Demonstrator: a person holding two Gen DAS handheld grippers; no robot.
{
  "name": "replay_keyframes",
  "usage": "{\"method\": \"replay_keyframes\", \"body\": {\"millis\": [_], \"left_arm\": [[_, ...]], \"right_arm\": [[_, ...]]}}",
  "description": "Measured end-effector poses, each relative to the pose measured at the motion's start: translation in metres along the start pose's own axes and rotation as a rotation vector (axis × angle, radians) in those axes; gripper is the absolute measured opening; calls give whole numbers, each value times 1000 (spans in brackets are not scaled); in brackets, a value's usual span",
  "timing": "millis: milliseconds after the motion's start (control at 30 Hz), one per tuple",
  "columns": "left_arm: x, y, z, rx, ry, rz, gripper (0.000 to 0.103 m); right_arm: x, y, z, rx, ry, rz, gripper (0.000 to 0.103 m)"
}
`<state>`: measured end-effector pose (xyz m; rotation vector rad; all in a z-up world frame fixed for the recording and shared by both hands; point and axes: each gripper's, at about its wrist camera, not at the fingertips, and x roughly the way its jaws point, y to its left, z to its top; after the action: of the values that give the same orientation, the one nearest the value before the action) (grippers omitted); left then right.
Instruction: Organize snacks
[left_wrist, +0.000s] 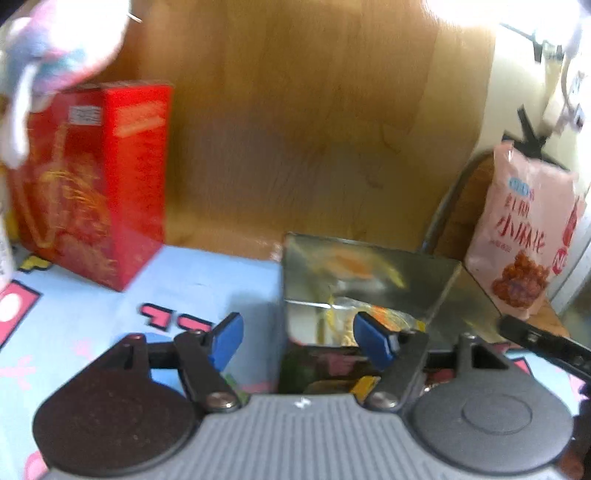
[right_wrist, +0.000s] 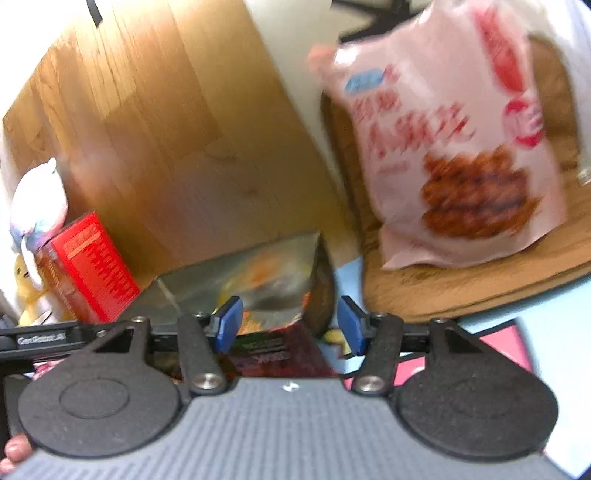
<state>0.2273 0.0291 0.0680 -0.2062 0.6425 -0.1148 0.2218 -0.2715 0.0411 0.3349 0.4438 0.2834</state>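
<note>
An open snack bag (left_wrist: 362, 280) with a shiny foil lining stands on the light blue cloth (left_wrist: 92, 314). Through its mouth I can see yellow and orange wrappers. My left gripper (left_wrist: 301, 343) is open astride the bag's left wall, with its right pad (left_wrist: 373, 343) over the mouth and its left pad outside, not touching. In the right wrist view my right gripper (right_wrist: 290, 325) is open around the near right corner of the same bag (right_wrist: 258, 273). A red box (left_wrist: 92, 184) stands upright at the left. A pink snack bag (left_wrist: 524, 236) leans on a chair at the right.
A wooden panel (left_wrist: 295, 129) rises right behind the cloth. The pink bag (right_wrist: 454, 147) rests on a wooden chair seat (right_wrist: 461, 288). A pale plush toy (left_wrist: 55, 48) sits on the red box (right_wrist: 92, 266). A thumb (right_wrist: 14, 450) shows at the lower left edge.
</note>
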Motion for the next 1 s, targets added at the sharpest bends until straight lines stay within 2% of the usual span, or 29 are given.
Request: {"method": "replay_keyframes", "body": {"millis": [67,133,267,367,467,500,567,600,700,867,1000], "left_arm": [[-19,9,-11,-21,-28,-24,68],[-33,10,-24,-16,-31,-53,68],[-34,-8,-54,54,25,-135,67],[-25,-30,-73,124,77,-168,69],[-24,-44,-91,181,83,-74,69],[-26,-40,-93,151,99,-84,67],[-29,-26,-94,63,162,-176,57],[-33,-22,-96,41,169,-193,57],[-51,-22,-112,56,137,-176,58],[-77,-26,-136,81,110,-163,58],[-93,-31,-148,127,97,-118,58]], "right_arm": [[-16,-10,-7,31,6,13,60],[-26,-17,-18,63,56,34,60],[-23,-19,-43,140,211,130,60],[-13,-10,-54,178,283,179,59],[-5,2,-63,181,318,218,56],[-9,8,-65,171,304,196,56],[-19,19,-67,128,302,171,57],[-24,21,-70,126,302,169,57],[-38,21,-81,135,304,201,57],[-68,27,-99,124,259,196,57],[-87,35,-111,75,228,187,57]]}}
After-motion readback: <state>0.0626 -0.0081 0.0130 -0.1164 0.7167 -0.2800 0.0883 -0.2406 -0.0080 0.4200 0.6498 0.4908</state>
